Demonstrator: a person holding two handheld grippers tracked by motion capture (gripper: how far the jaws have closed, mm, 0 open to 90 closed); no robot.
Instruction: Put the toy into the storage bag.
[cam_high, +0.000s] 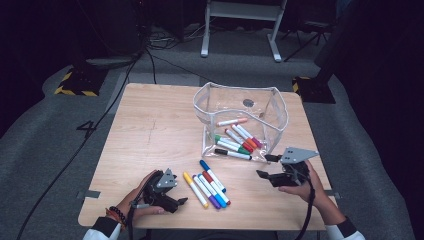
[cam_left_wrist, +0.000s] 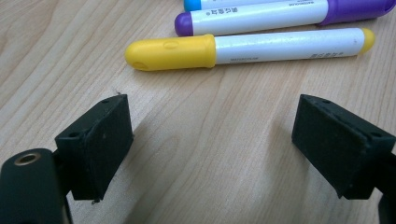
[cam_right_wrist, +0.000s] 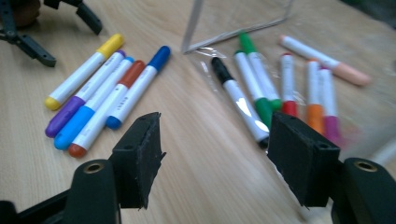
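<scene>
Several loose markers lie side by side near the table's front: a yellow marker (cam_high: 195, 189) (cam_left_wrist: 243, 48) (cam_right_wrist: 84, 70), a purple one (cam_high: 206, 192) (cam_left_wrist: 280, 15), a light blue one (cam_right_wrist: 91, 112), a red-brown one (cam_right_wrist: 105, 107) and a dark blue one (cam_high: 212, 175) (cam_right_wrist: 137, 84). My left gripper (cam_high: 181, 202) (cam_left_wrist: 215, 149) rests open just left of the yellow marker, empty. My right gripper (cam_high: 267, 166) (cam_right_wrist: 215, 158) hovers open beside the clear plastic box (cam_high: 278, 107), empty. Inside the box lie several more markers, among them a black-capped one (cam_high: 232, 154) (cam_right_wrist: 238, 100) and green ones (cam_right_wrist: 254, 77).
The wooden table (cam_high: 150, 130) has bare room on its left half and behind the left gripper. The table's front edge lies close under both hands. Cables and stand legs (cam_high: 240, 30) sit on the grey floor beyond.
</scene>
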